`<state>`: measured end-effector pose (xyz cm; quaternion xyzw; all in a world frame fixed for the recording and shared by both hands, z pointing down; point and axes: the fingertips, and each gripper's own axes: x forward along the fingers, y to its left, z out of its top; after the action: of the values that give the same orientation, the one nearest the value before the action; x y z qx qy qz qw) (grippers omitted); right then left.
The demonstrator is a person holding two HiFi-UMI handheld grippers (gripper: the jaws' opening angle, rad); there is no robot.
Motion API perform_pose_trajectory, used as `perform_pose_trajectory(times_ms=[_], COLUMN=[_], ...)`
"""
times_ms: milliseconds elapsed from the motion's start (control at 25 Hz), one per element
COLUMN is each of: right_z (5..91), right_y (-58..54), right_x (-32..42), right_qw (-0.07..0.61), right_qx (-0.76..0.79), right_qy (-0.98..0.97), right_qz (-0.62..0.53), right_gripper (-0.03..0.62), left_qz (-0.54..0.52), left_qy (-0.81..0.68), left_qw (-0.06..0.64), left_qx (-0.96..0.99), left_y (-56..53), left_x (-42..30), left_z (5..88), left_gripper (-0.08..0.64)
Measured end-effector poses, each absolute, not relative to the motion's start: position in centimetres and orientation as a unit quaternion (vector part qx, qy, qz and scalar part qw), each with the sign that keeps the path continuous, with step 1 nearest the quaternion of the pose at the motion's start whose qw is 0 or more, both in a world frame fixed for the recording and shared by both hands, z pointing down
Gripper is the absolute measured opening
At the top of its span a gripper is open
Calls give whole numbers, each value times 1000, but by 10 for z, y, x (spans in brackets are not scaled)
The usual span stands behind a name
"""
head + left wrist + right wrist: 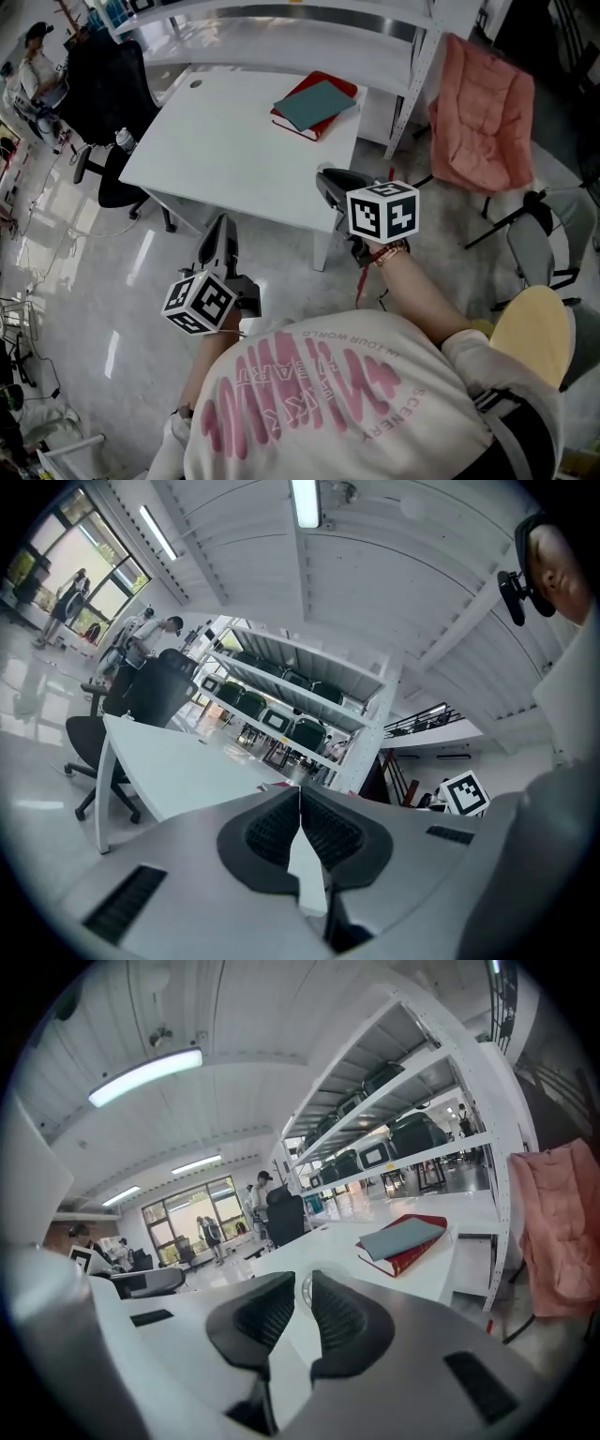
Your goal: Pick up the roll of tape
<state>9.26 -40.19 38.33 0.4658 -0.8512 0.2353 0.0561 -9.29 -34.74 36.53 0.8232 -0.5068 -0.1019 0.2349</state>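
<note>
A small pale roll of tape (pixel 305 1292) shows as a ring wedged between the black pads of my right gripper (pixel 302 1284), which is shut on it. In the head view the right gripper (pixel 325 184) hangs over the near right corner of the white table (pixel 225 150), and the tape itself is hidden there. My left gripper (pixel 222 230) is off the table's near edge, above the floor. In the left gripper view its pads (pixel 281 829) meet at the tips, so the left gripper (pixel 300 794) is shut with nothing in it.
A red book with a teal book on top (pixel 315 103) lies at the table's far right. A white shelf rack (pixel 419 56) stands behind it. A pink folding chair (pixel 483 112) is to the right, a black office chair (pixel 105 89) to the left, and a yellow seat (pixel 531 323) near right.
</note>
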Motion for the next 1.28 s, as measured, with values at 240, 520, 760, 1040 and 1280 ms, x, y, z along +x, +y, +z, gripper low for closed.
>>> perform_pose_trajectory(times_ms=[240, 520, 760, 1040, 1280], right_z=[347, 304, 280, 255, 252], right_y=[-375, -348, -316, -284, -260], right_x=[75, 58, 45, 39, 29], right_qw=[9, -39, -68, -92, -88], right_qx=[455, 445, 459, 491, 524], right_qy=[-861, -867, -863, -851, -835], right_qz=[227, 223, 199, 162, 142], right_gripper=[71, 72, 74, 75, 75], left_qz=[-107, -113, -122, -117, -111], left_qy=[-492, -482, -469, -446, -435], left_qw=[223, 207, 191, 160, 141], left_qx=[834, 844, 854, 873, 882], left_y=[-332, -314, -294, -268, -247], left_x=[-95, -104, -117, -123, -135], left_z=[353, 326, 304, 277, 266], left_gripper=[25, 25, 25, 25, 25])
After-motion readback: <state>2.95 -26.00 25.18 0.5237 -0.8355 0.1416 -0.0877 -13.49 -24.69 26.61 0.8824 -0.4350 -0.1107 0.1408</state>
